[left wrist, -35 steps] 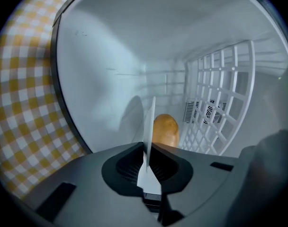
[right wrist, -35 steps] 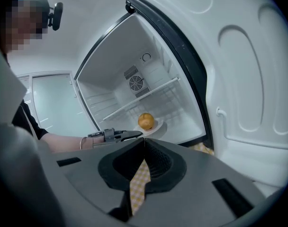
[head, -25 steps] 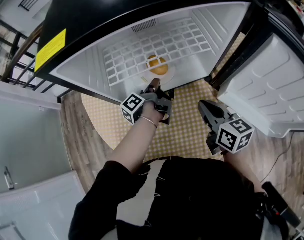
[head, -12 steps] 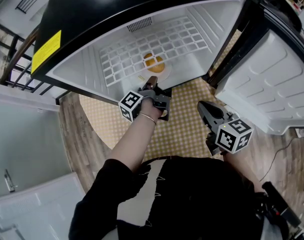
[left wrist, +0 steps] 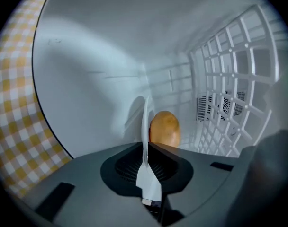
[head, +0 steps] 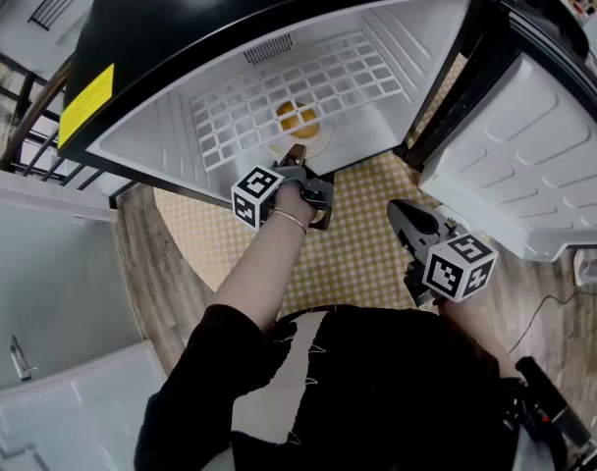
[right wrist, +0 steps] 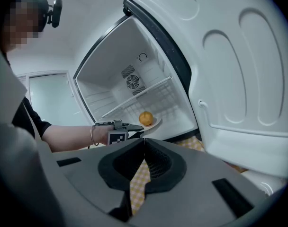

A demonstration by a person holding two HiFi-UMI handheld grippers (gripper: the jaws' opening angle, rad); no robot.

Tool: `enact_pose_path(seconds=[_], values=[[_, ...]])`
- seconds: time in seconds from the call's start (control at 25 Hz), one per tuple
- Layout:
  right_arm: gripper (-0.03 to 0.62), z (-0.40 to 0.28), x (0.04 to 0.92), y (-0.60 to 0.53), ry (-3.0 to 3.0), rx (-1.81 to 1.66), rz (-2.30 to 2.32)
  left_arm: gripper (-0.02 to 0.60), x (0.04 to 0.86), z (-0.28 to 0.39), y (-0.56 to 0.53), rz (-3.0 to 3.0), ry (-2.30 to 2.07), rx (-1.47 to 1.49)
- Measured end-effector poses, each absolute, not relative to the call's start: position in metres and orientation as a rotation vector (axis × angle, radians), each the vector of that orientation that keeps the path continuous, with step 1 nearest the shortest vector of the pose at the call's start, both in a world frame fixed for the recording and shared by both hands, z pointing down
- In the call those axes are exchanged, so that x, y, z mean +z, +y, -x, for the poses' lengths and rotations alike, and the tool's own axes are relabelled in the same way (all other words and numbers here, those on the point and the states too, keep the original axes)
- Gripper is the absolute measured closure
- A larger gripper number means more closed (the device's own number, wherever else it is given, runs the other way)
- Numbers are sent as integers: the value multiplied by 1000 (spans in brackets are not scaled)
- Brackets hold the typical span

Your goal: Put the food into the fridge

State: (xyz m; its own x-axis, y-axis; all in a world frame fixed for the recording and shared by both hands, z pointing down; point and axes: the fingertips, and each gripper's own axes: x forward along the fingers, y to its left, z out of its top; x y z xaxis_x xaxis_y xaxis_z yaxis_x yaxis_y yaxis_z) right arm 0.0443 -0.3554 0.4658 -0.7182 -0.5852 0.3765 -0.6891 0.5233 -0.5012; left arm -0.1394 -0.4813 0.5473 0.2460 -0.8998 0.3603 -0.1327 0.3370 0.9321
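A round orange-brown food (head: 297,118) lies on a white plate (head: 314,141) inside the open fridge (head: 230,116), over its white floor. My left gripper (head: 297,156) reaches into the fridge mouth and is shut on the plate's near rim. In the left gripper view the plate (left wrist: 145,122) shows edge-on between the closed jaws of the left gripper (left wrist: 147,151), with the food (left wrist: 164,128) behind it. My right gripper (head: 401,208) hangs back outside the fridge, shut and empty. From the right gripper (right wrist: 144,144) I see the food (right wrist: 145,118) and the left gripper (right wrist: 130,126).
A white wire shelf (head: 308,86) lies behind the plate, with a fan grille (left wrist: 220,107) on the back wall. The fridge door (head: 534,155) stands open at the right. A yellow checked mat (head: 362,238) covers the wooden floor (head: 151,263) under both grippers.
The left gripper has rolled slightly with the plate and sits a little further toward the fridge interior. The right gripper has kept still.
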Motion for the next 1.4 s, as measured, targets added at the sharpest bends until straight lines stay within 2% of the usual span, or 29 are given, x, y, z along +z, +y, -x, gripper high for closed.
enact_pose_path(seconds=[0.32,0.64,0.72,0.96,1.4], values=[[579,-50,467,-354,-2595,1004,-1103,543,542,148,-488,-1257,-1376,-516],[579,-55,468,-355,-2595,1014,-1108,498,536,150,-494,-1380,-1474,-367],[579,-56,468,-355,-2594,1019,-1109,468,533,150,-496,-1426,-1500,-317],[579,-60,471,-355,-2587,1035,-1120,460,531,150,-497,-1520,-1543,-173],[579,-60,473,-355,-2599,1067,-1102,382,533,147,-498,-1629,-1534,29]])
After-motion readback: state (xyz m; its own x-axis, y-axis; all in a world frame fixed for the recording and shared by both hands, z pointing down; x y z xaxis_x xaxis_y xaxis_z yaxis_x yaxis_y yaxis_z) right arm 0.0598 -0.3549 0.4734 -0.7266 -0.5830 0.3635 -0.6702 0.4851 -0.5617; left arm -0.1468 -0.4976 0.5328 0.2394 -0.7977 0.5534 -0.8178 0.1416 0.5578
